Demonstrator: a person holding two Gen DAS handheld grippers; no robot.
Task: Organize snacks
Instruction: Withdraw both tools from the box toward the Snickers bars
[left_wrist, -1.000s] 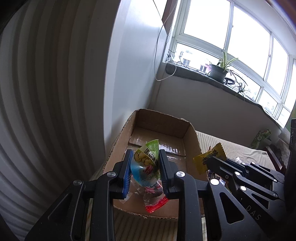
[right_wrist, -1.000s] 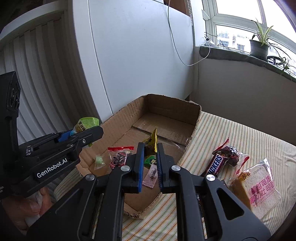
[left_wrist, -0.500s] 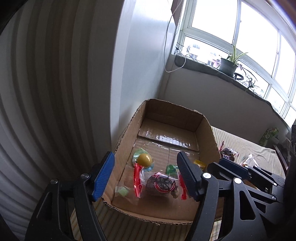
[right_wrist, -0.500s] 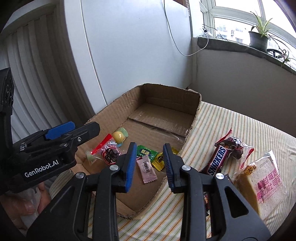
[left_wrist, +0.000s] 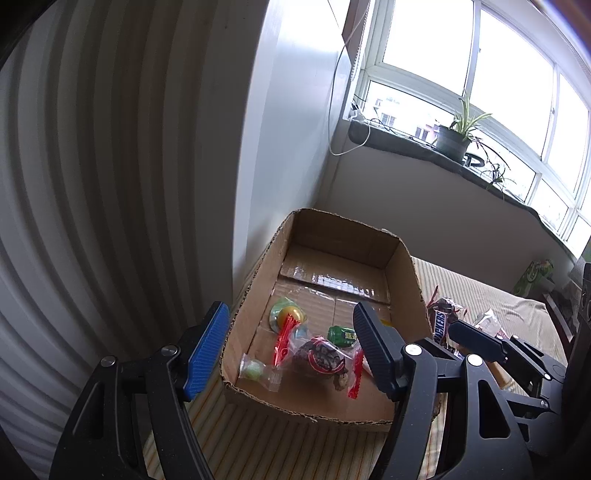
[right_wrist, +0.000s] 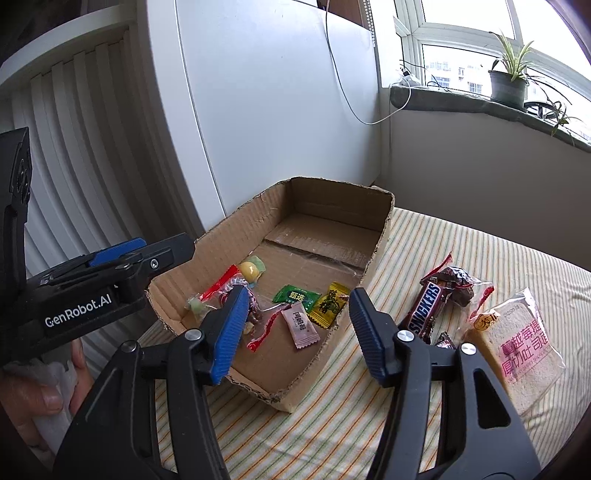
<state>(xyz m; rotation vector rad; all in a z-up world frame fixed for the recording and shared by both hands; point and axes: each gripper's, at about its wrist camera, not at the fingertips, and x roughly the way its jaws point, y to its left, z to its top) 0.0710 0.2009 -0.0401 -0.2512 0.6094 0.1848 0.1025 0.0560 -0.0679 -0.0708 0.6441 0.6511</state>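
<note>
A shallow cardboard box (right_wrist: 380, 236) lies on a striped cloth. Inside it are a jelly cup (left_wrist: 286, 315), a dark snack in a red-ended clear packet (left_wrist: 321, 360), a green candy (right_wrist: 295, 295), a yellow candy (right_wrist: 330, 304) and a pink candy (right_wrist: 300, 325). My left gripper (left_wrist: 291, 306) hangs open over the box's near left corner, holding nothing. My right gripper (right_wrist: 299, 293) is over the box's near end, its jaws opening with nothing between them. A Snickers bar (right_wrist: 424, 310), a dark snack packet (right_wrist: 460, 282) and a bagged bread slice (right_wrist: 517, 339) lie right of the box.
A white panel and a ribbed wall stand close on the left of the box (left_wrist: 402, 266). A window sill with a potted plant (right_wrist: 508, 88) runs behind. A green carton (left_wrist: 535, 275) stands at the far right. A hand (right_wrist: 37, 398) grips the left tool.
Both grippers have opened. The left one let go of the jelly cup and the right one let go of the yellow candy; both snacks now lie in the box.
</note>
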